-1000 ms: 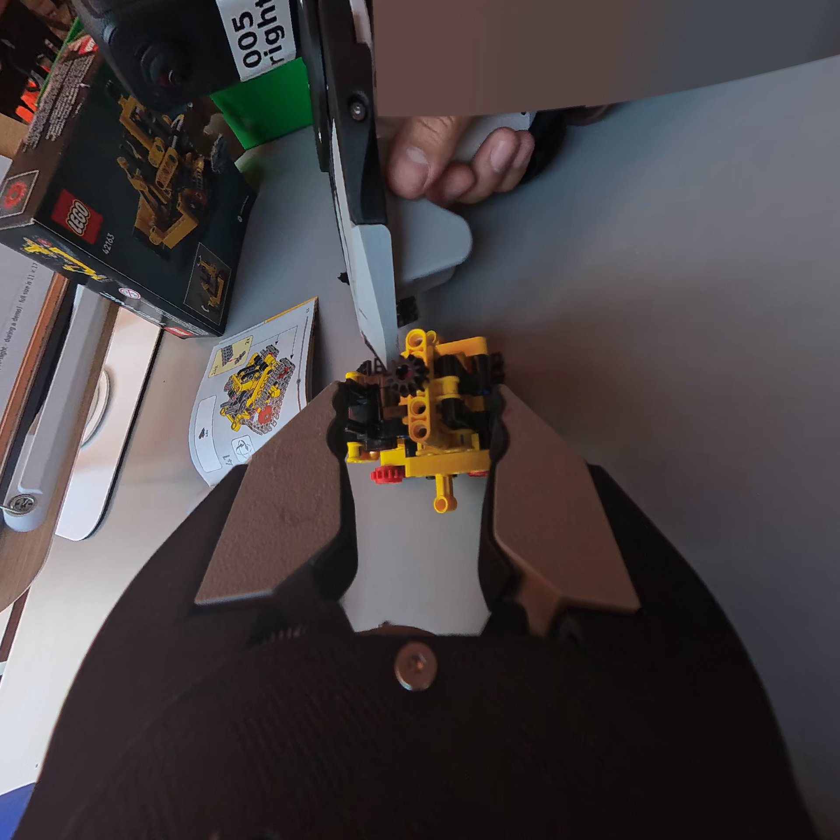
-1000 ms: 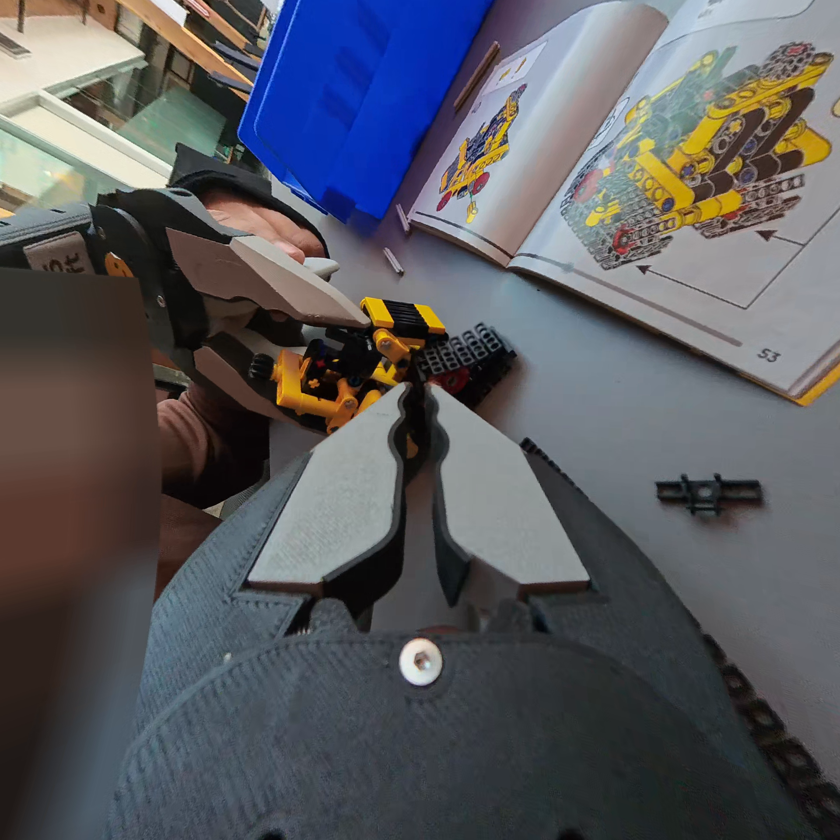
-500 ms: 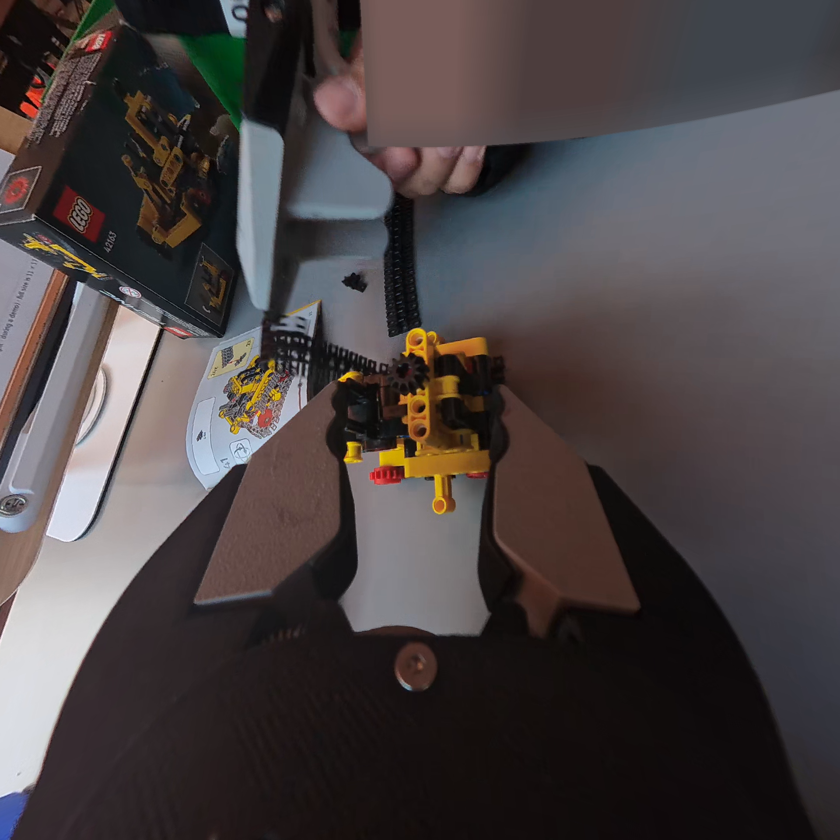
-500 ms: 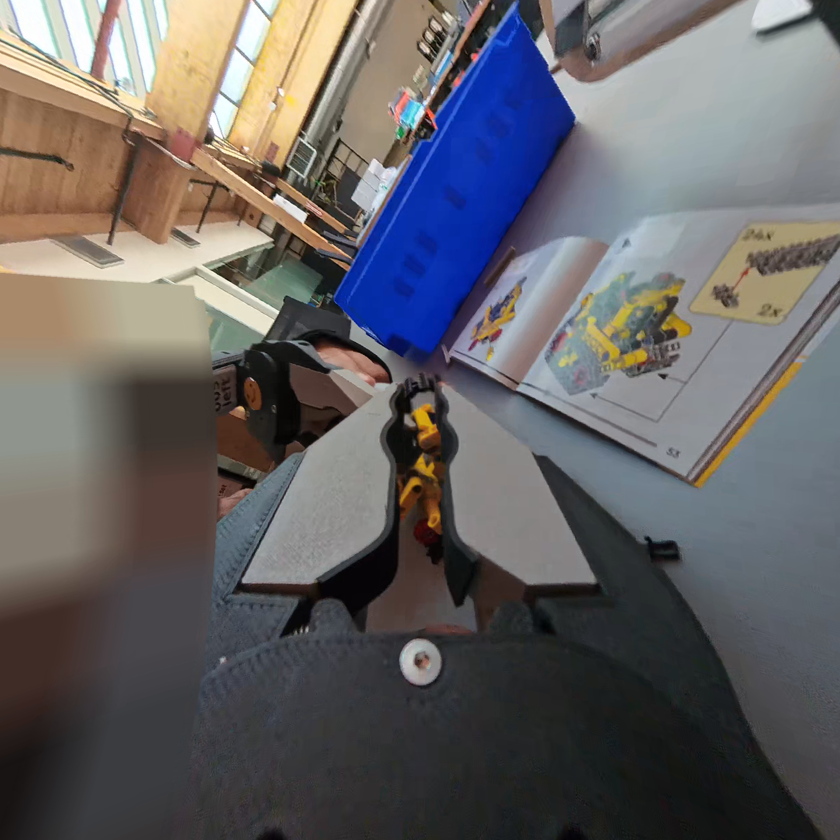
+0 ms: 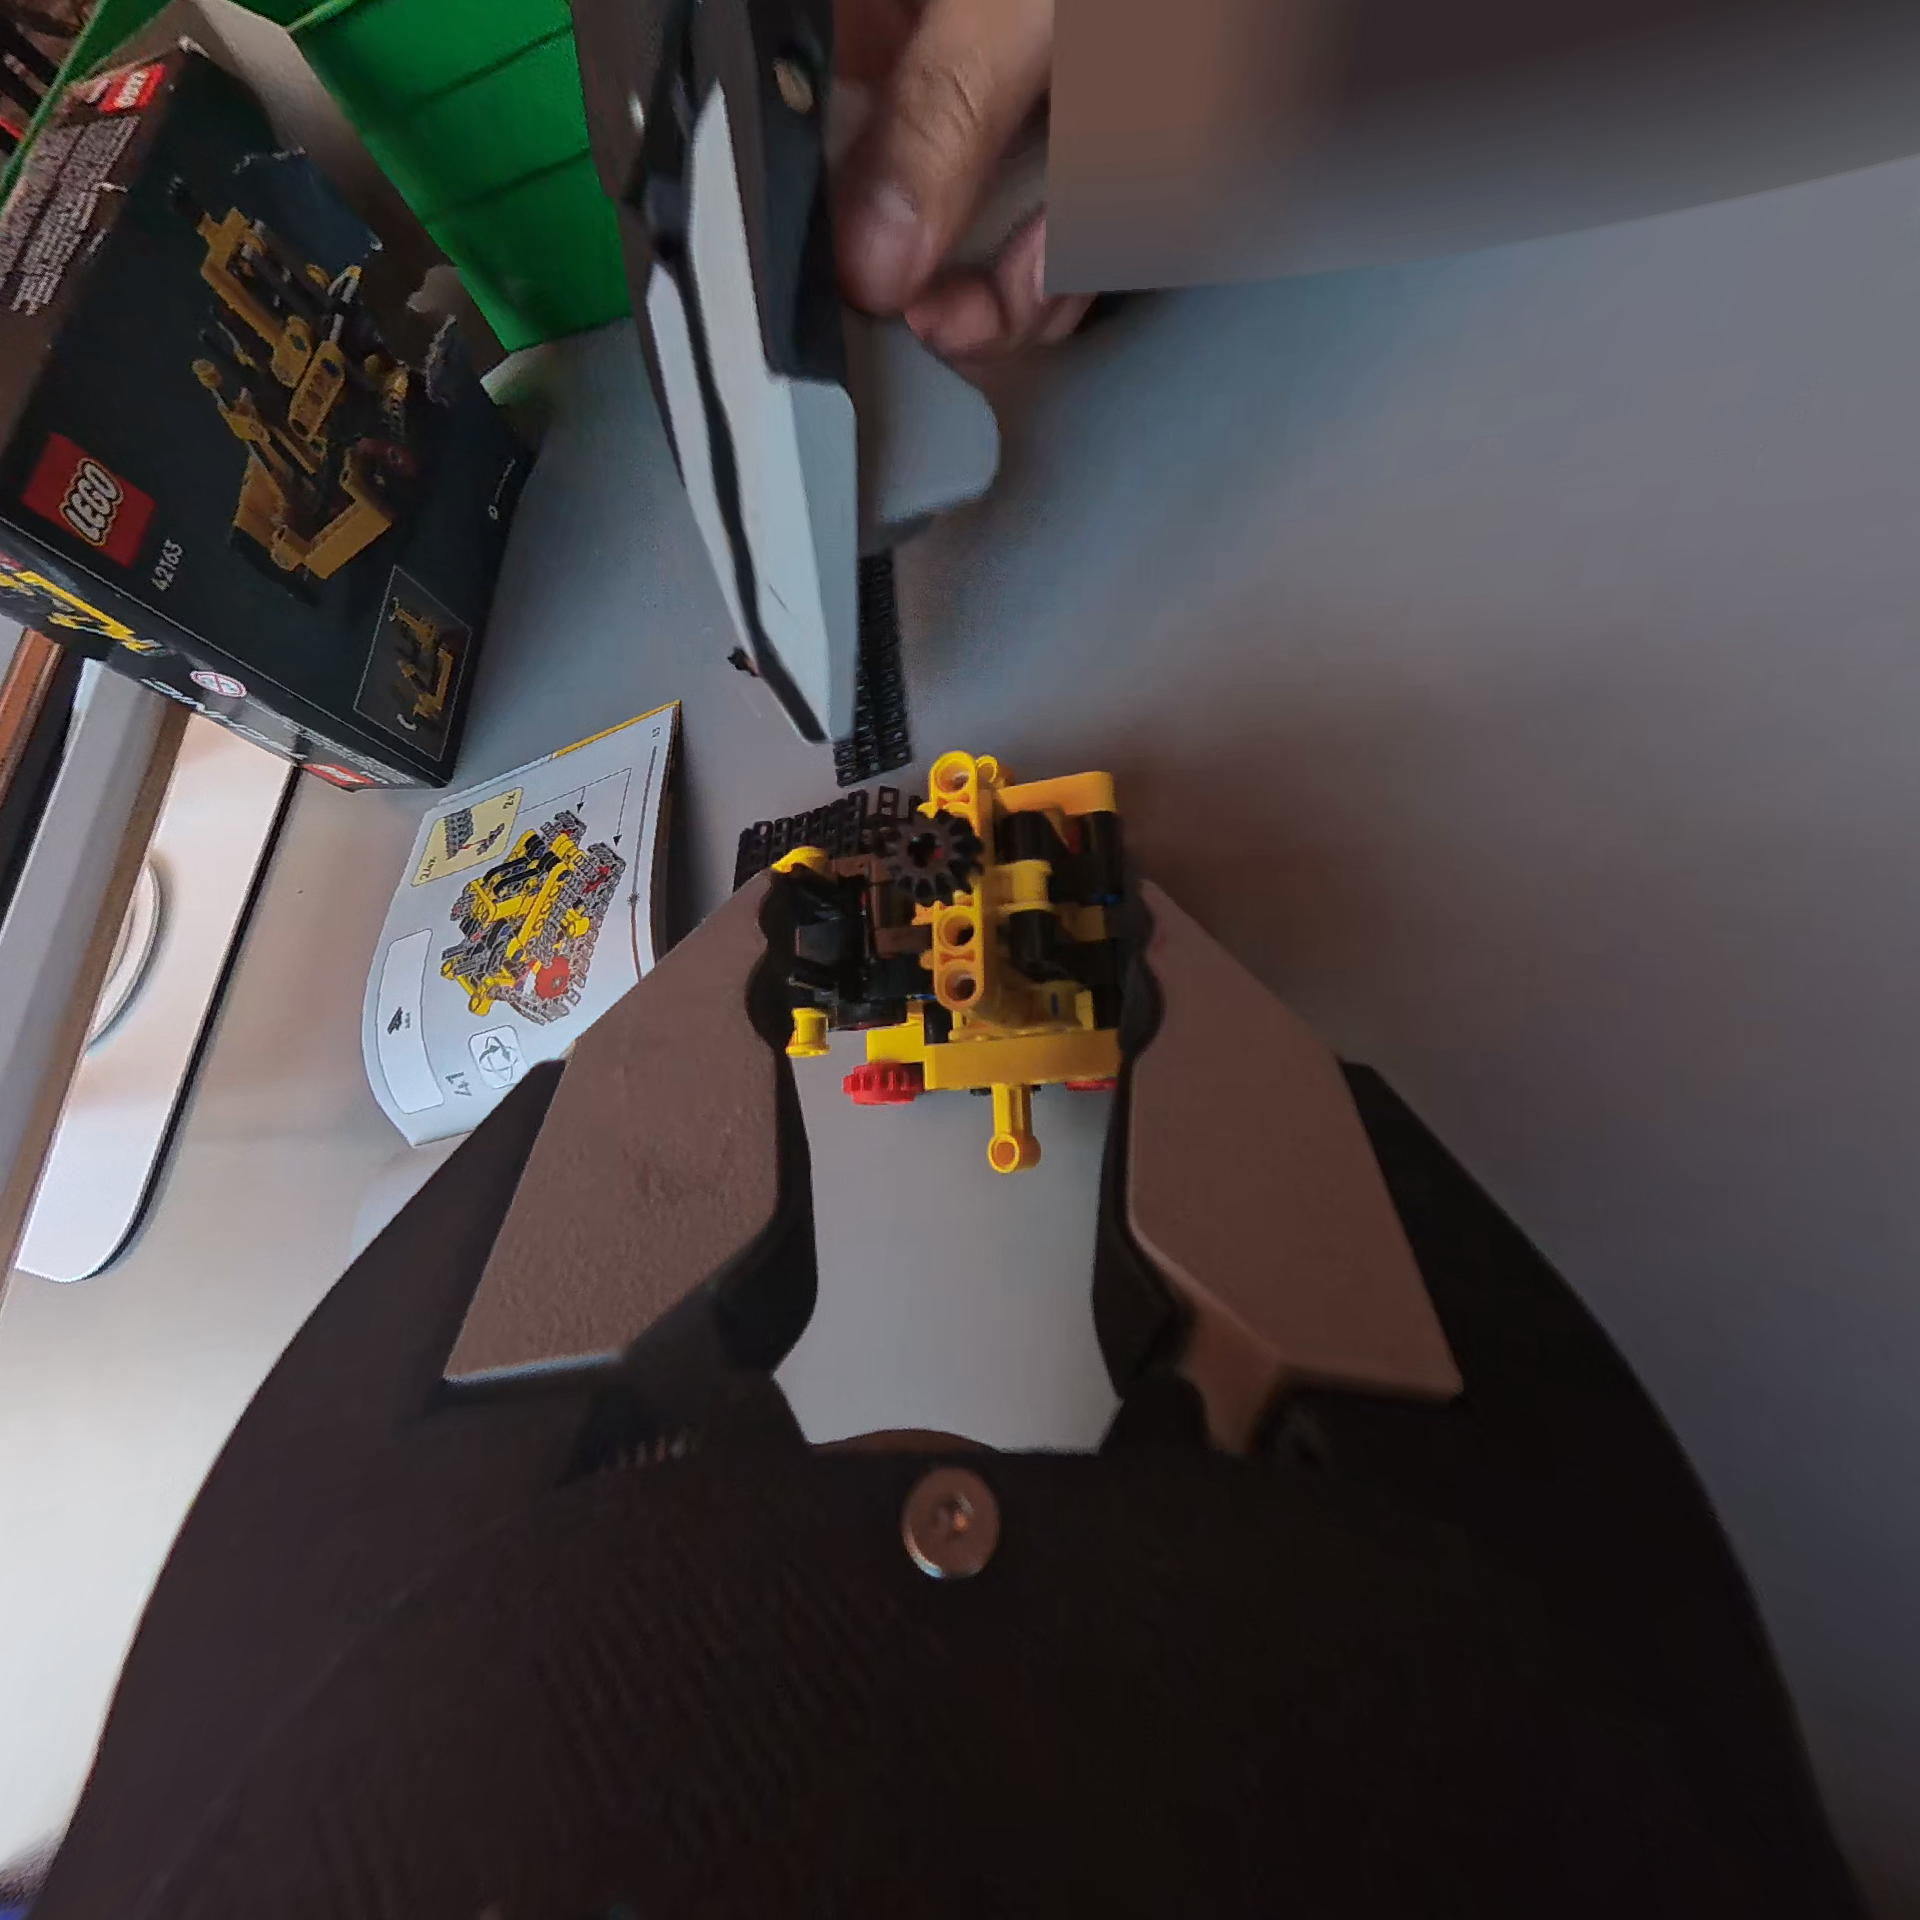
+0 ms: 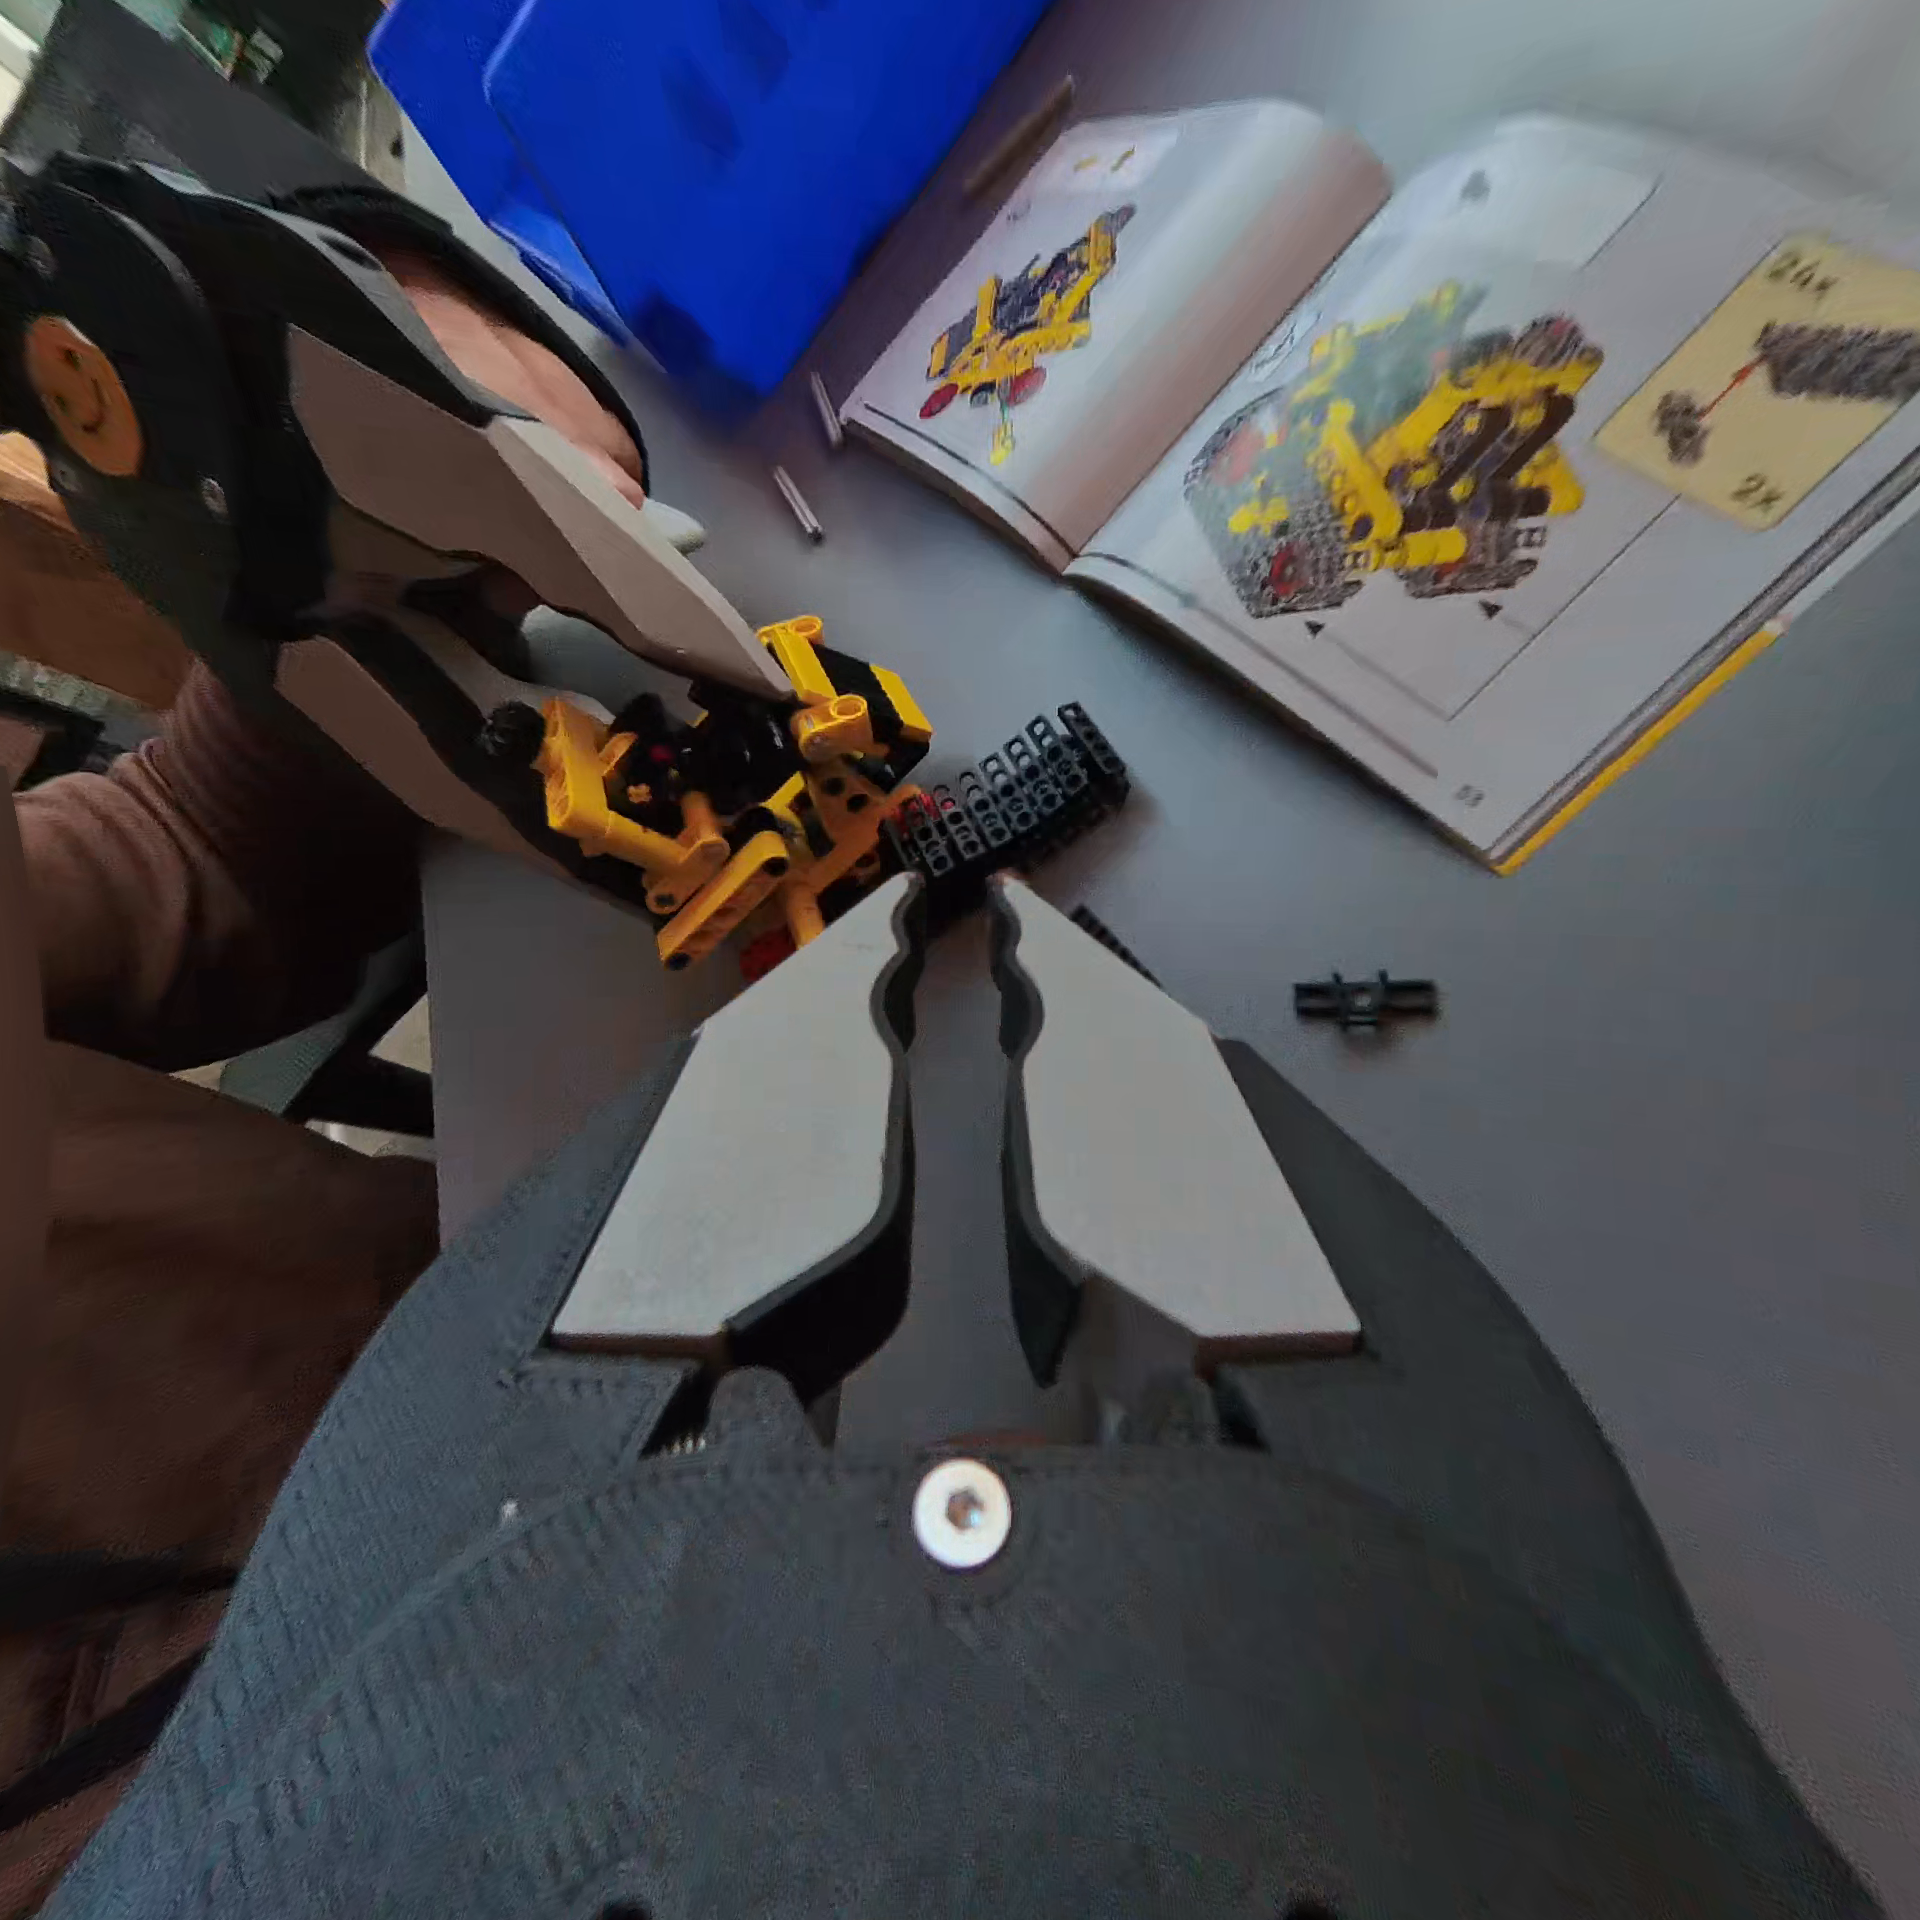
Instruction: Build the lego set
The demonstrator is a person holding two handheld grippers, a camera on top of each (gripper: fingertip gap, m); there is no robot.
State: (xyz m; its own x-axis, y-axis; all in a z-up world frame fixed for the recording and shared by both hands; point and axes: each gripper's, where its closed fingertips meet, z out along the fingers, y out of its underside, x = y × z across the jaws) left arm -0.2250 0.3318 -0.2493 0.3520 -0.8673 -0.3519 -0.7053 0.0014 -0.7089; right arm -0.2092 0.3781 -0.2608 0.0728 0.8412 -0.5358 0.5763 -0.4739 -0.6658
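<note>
My left gripper (image 5: 951,914) is shut on a yellow and black lego vehicle (image 5: 997,935) and holds it low over the grey table; both also show in the right wrist view, the gripper (image 6: 665,769) and the vehicle (image 6: 727,810). A short black track (image 6: 1008,800) runs from the vehicle's side to my right gripper (image 6: 951,894), whose jaws are nearly closed on its end. In the left wrist view the right gripper (image 5: 821,717) points down just behind the vehicle. A second black track strip (image 5: 878,644) lies on the table beside it.
An open instruction booklet (image 6: 1403,468) lies beyond the vehicle, before a blue bin (image 6: 727,156). A loose black track link (image 6: 1366,1003) and two thin grey rods (image 6: 800,499) lie on the table. The lego box (image 5: 239,416) and a green bin (image 5: 468,156) stand at the left.
My right gripper swung up and away with the black track, then came back down beside the vehicle. My left gripper kept the vehicle still.
</note>
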